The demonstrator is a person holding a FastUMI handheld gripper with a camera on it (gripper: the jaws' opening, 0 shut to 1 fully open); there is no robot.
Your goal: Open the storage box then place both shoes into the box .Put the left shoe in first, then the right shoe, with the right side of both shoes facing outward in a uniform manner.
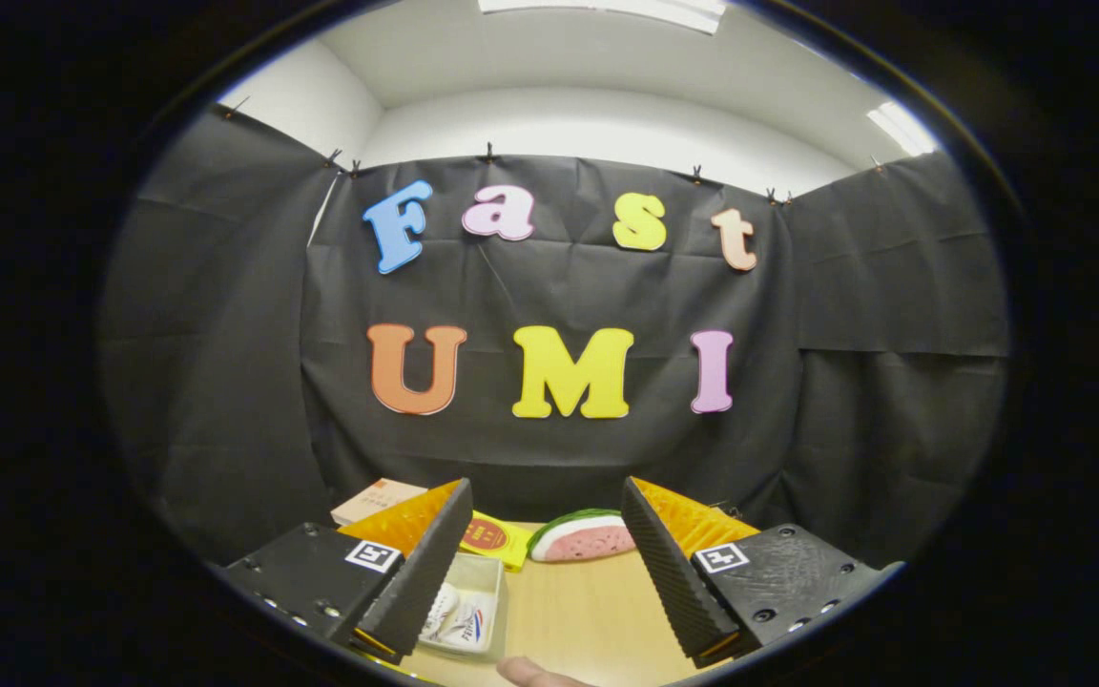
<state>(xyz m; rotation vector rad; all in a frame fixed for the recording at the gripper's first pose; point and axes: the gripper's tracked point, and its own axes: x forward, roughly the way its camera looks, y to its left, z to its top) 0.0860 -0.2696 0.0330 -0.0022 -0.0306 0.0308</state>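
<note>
Two tongs (pixel 547 515) fingers apart above table (pixel 597 611)

Watermelon slice (pixel 580 537) — pink flesh, green rind; yellow packet (pixel 495 538) with red circle; pale wooden table (pixel 588 611).

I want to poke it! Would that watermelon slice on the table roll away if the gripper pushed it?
Probably not: the watermelon slice seems to rest flat on the table, so it would likely slide. It looks like a light toy. The gripper is open, holding nothing.
</note>
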